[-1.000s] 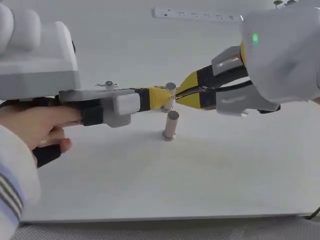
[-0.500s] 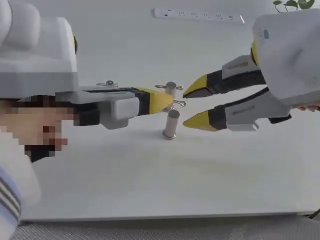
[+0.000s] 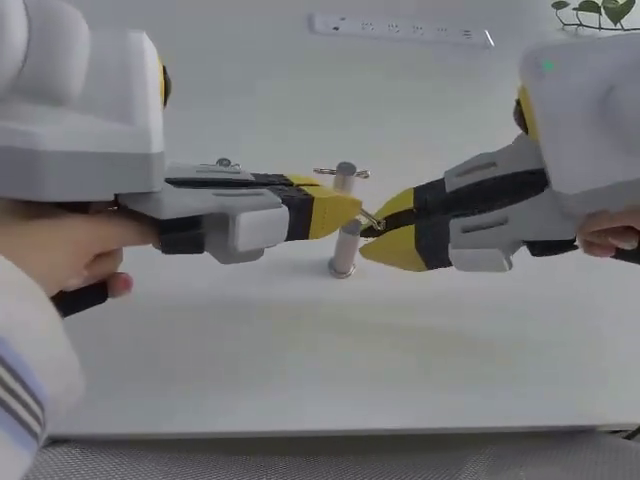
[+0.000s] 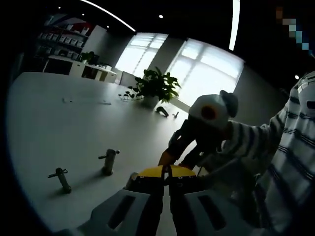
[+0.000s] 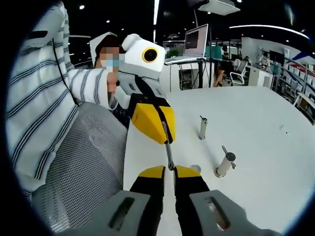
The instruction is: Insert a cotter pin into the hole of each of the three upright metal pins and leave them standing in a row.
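Head view, white surface (image 3: 300, 340): the left gripper (image 3: 345, 208) enters from the left and the right gripper (image 3: 372, 236) from the right. Their yellow tips meet nose to nose above the near middle.

Item held: one thin metal cotter pin (image 3: 371, 221), clear of the surface, bridging the two sets of tips.
- Left jaws: pressed together on one end of it.
- Right jaws: pinched closed on the other end, a small loop showing at their tips.
- Right gripper view: the pin runs as a straight sliver from the right gripper's tips up into the seam of the left gripper's yellow jaws.

Items standing:
- Bare grey cylindrical metal pin (image 3: 345, 250), upright, just below the meeting tips on the near side.
- Second grey metal pin (image 3: 345, 176), directly beyond it, a cotter pin crossing its head.
- Third grey metal pin (image 3: 222, 163), far left, partly behind the left gripper's body, likewise crossed.

Far edge: long white power strip (image 3: 400, 28), lying flat.
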The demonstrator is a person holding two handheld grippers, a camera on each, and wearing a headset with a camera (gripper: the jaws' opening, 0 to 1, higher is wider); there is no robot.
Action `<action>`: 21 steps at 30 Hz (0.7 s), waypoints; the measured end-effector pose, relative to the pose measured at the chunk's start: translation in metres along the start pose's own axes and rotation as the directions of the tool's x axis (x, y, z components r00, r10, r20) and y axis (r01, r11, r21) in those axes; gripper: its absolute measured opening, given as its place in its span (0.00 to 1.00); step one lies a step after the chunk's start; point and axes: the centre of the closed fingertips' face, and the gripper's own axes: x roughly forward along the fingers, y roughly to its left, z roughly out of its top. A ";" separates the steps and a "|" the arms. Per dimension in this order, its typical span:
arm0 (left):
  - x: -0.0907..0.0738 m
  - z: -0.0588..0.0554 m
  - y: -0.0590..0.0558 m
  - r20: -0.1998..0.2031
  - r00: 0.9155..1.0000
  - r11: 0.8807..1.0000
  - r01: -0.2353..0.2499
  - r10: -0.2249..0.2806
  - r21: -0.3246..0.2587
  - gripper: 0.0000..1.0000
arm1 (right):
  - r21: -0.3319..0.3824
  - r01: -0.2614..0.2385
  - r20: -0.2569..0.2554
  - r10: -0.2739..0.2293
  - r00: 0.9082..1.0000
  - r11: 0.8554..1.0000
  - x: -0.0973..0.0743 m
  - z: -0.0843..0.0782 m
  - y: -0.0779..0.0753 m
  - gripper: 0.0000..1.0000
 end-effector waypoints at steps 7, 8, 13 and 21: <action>0.000 -0.005 -0.005 -0.034 0.999 0.999 0.018 -0.017 0.051 0.00 | 0.031 -0.022 0.068 0.020 0.997 0.999 -0.003 0.007 0.005 0.00; 0.000 -0.005 -0.005 -0.036 0.999 0.998 0.019 -0.017 0.056 0.00 | 0.031 -0.024 0.066 0.022 0.998 0.999 -0.004 0.007 0.006 0.00; 0.001 -0.011 -0.009 -0.069 0.997 0.994 0.040 -0.034 0.101 0.00 | 0.037 -0.046 0.037 0.044 0.998 0.998 -0.005 0.001 0.008 0.00; -0.001 -0.021 -0.011 -0.123 0.992 0.966 0.067 -0.037 0.249 0.00 | 0.019 -0.042 0.035 0.041 0.999 0.999 -0.009 0.000 0.008 0.00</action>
